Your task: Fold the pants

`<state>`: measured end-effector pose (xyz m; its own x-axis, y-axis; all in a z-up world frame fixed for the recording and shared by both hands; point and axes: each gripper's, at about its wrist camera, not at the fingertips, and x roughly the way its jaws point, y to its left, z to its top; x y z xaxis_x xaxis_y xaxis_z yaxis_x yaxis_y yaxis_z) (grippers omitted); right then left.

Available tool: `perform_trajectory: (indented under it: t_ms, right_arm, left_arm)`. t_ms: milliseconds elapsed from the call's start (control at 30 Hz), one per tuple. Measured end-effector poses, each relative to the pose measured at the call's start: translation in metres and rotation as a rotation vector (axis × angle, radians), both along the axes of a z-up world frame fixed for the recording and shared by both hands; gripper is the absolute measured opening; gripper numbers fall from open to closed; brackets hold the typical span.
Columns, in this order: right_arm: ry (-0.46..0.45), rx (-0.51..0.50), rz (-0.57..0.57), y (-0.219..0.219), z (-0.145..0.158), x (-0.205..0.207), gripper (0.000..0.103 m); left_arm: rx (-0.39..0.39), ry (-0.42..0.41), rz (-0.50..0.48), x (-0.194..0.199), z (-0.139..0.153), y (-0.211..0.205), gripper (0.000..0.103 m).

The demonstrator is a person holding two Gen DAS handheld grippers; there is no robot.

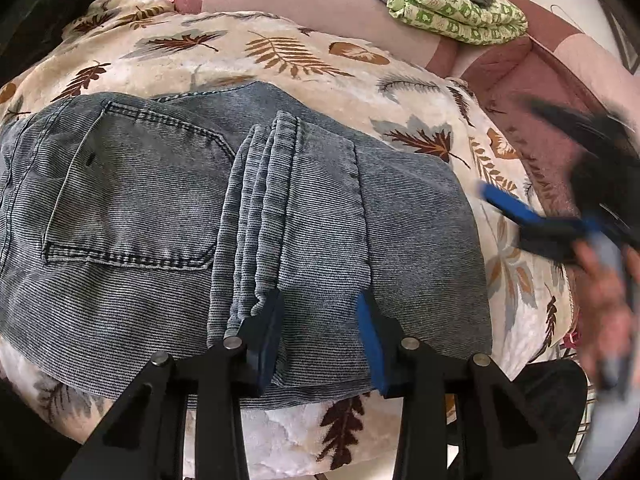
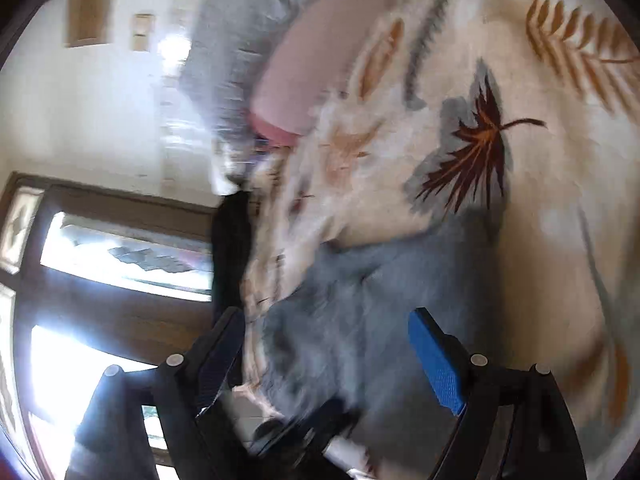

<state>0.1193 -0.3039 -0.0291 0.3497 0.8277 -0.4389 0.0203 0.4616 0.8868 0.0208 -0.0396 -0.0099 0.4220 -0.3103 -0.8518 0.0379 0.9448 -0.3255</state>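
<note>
Grey-blue corduroy-like pants (image 1: 168, 216) lie folded on a cream blanket with leaf print (image 1: 248, 52). A back pocket shows at the left and the hem end is folded over the middle. My left gripper (image 1: 320, 308) is open, its blue pads just above the near edge of the folded fabric. My right gripper (image 1: 508, 206) shows blurred at the right, beside the pants' right edge. In the right wrist view the right gripper (image 2: 328, 320) is open, tilted, over the blurred pants (image 2: 360, 300).
A green patterned cloth (image 1: 452, 4) and a grey cloth lie at the back on a pink sofa (image 1: 520, 68). A dark door with bright windows (image 2: 112, 264) is to the side. The blanket's near edge drops off below the pants.
</note>
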Motion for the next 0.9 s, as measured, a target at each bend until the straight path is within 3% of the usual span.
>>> perform_trajectory:
  t_ms: [67,100,133,233,333,400,433,500,533,633,700,767,867,900]
  right_arm:
    - [0.126,-0.024,0.013,0.011,-0.045,0.027,0.085]
    - [0.134,0.014,-0.013,0.008,-0.055,0.032,0.084]
    - [0.138,0.031,-0.029,0.005,-0.050,0.031,0.084]
    - [0.057,-0.074,0.011,0.005,-0.010,0.009,0.085]
    - [0.012,-0.034,0.065,0.004,0.011,-0.029,0.086]
    - [0.020,-0.034,0.076,0.005,0.004,-0.059,0.091]
    - [0.050,-0.046,0.078,0.006,-0.011,-0.072,0.094]
    - [0.091,-0.059,0.094,0.009,-0.046,-0.084,0.092]
    - [0.058,-0.038,0.068,0.004,-0.045,-0.087,0.091]
    - [0.085,-0.033,0.059,-0.001,-0.038,-0.089,0.091]
    - [0.077,-0.038,0.069,-0.002,-0.040,-0.091,0.091]
    - [0.075,-0.020,0.064,-0.004,-0.041,-0.094,0.091]
    - [0.125,-0.009,0.068,-0.003,-0.035,-0.088,0.091]
    - [0.128,-0.019,0.070,-0.003,-0.029,-0.085,0.091]
  left_arm:
    - [0.001,-0.010,-0.006,-0.004,0.001,0.001,0.038]
    - [0.004,-0.011,-0.009,-0.005,0.000,-0.001,0.038]
    - [0.006,-0.011,-0.010,-0.004,0.001,-0.002,0.038]
    - [-0.020,-0.002,-0.012,-0.005,0.005,0.001,0.041]
    - [-0.049,-0.006,-0.004,-0.004,0.010,0.004,0.043]
    - [-0.062,-0.003,-0.010,-0.003,0.010,0.006,0.044]
    - [-0.065,0.000,-0.015,-0.002,0.008,0.006,0.044]
    - [-0.065,0.004,-0.018,-0.001,0.010,0.006,0.044]
    - [-0.062,0.001,-0.012,-0.001,0.014,0.006,0.044]
    - [-0.065,-0.071,0.006,-0.003,0.039,0.008,0.053]
    - [-0.105,-0.126,0.001,-0.005,0.052,0.008,0.065]
    - [-0.081,-0.138,-0.013,-0.005,0.050,0.004,0.069]
    - [0.057,0.033,-0.042,0.006,-0.003,-0.007,0.067]
    - [0.094,-0.037,-0.058,0.002,-0.001,-0.010,0.068]
